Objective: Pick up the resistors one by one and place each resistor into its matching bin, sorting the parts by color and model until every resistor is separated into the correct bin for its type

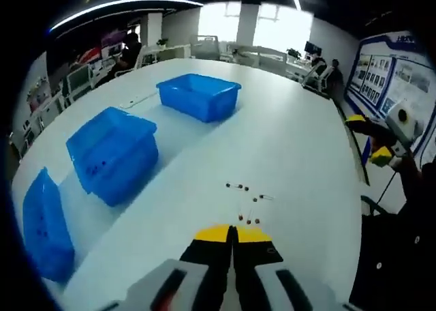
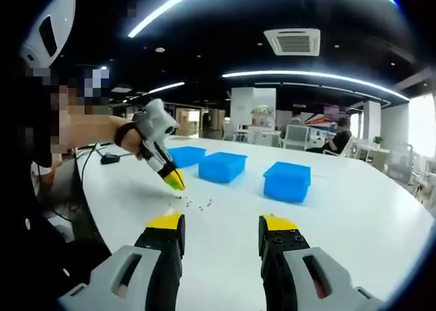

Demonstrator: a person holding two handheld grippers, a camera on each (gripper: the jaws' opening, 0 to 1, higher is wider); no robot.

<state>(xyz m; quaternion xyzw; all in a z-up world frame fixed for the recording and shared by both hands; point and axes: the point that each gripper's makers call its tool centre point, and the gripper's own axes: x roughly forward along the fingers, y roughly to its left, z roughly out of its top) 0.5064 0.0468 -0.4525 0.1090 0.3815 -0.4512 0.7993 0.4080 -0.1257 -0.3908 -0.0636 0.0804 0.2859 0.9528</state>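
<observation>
Left gripper [image 1: 232, 230]: yellow-tipped jaws pressed together at the bottom of the left gripper view, nothing seen between them. Just ahead of its tips, a loose scatter of resistors [image 1: 246, 203] on the white tabletop [image 1: 293, 147] — small dark bodies with thin leads, colours too small to read. None touching the gripper as far as I can tell.

Three blue bins ahead-left of that gripper, in a row: far bin [image 1: 199, 96] upright and open; middle bin [image 1: 114, 154] and near bin [image 1: 45, 224] look tipped in this view, small dark specks on their walls, can't tell what.

Right gripper [image 2: 222, 226]: jaws wide apart, holding nothing, hovering above the tabletop in the right gripper view. Same gripper also shows at the right edge of the left gripper view, off the tabletop edge.

From the right gripper view, the left gripper sits ahead-left, held in a hand [image 2: 125, 135], yellow tip angled down right at the resistor scatter; tip looks just above or touching the surface, can't tell which. Bins lie beyond the scatter, well apart from both grippers.

Background: open office, desks, chairs, a seated person [image 2: 338, 140] far ahead-right.
</observation>
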